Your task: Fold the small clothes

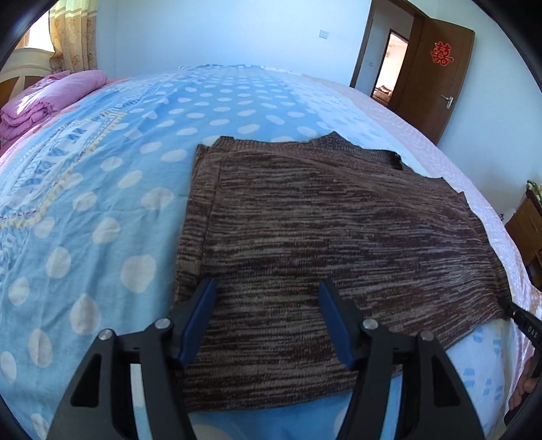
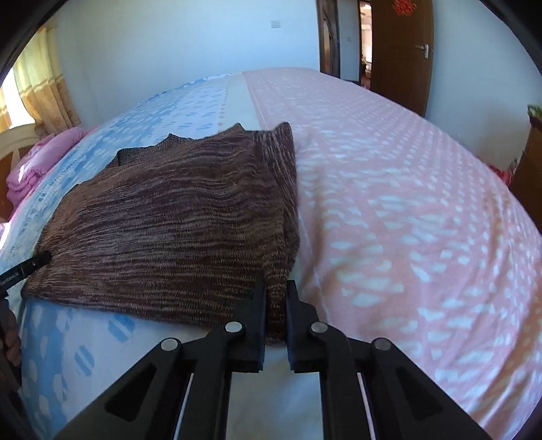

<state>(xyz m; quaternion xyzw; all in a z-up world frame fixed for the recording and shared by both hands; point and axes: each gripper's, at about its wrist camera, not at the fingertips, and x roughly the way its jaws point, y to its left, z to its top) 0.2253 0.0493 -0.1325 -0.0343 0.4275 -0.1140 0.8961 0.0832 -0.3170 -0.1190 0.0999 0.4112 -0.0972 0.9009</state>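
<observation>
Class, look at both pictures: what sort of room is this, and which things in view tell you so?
Most likely a home bedroom: a wide bed under a blue polka-dot sheet, a folded pink quilt by the headboard, and a brown wooden door.

You face a bed (image 1: 142, 142) spread with a blue, white-dotted blanket (image 1: 101, 203) and a pink one (image 2: 406, 203), pale walls (image 1: 220, 30) behind. Daylight falls past patterned curtains (image 1: 73, 37) at left; a brown wooden door (image 1: 437, 78) stands open at right.
</observation>
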